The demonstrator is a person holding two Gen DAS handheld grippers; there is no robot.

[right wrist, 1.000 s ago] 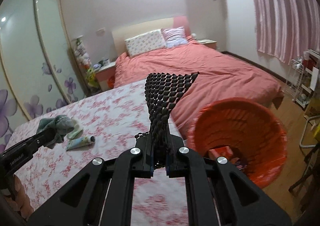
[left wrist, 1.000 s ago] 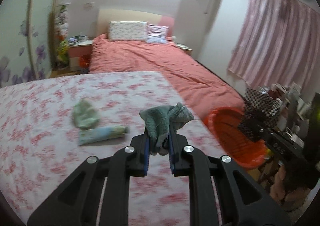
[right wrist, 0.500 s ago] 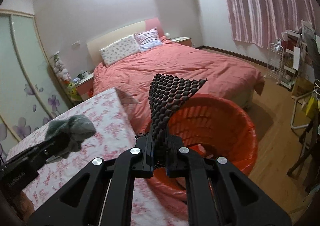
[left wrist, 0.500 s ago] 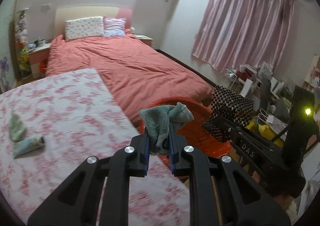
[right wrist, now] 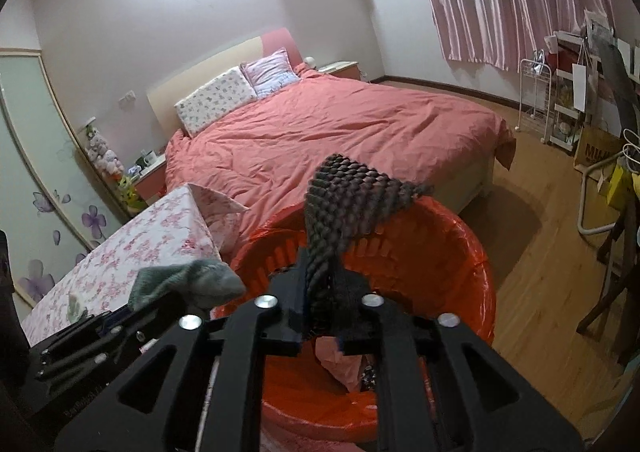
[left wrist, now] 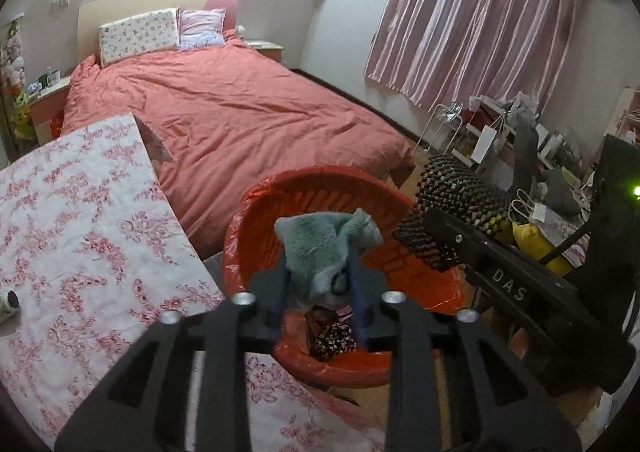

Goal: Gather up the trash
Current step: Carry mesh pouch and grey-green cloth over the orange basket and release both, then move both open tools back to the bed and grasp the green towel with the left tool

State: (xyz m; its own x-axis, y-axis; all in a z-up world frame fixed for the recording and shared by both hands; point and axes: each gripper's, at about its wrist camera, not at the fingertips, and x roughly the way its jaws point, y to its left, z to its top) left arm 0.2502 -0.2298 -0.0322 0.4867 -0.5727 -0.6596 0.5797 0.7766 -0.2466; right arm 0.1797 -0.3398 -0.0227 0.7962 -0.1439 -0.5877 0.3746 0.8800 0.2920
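**Two grippers over an orange bin, each with trash between opening jaws**

Low in the left wrist view, the left gripper (left wrist: 318, 292) is opening, a crumpled green cloth (left wrist: 320, 244) between its parted fingers, above the orange trash bin (left wrist: 248, 228) at frame centre. In the right wrist view, the right gripper (right wrist: 320, 316) at lower centre is also opening, with a dark bumpy sheet (right wrist: 344, 204) standing between its fingers over the same bin. A floral tablecloth (left wrist: 80, 220) fills the left side; a pink bed (left wrist: 240, 108) lies behind.

Left gripper fingers (left wrist: 352, 284) motion-blurred, bin contents (left wrist: 332, 332) below the fingers indistinct, tube (left wrist: 8, 304) far left of them cut by the frame edge.
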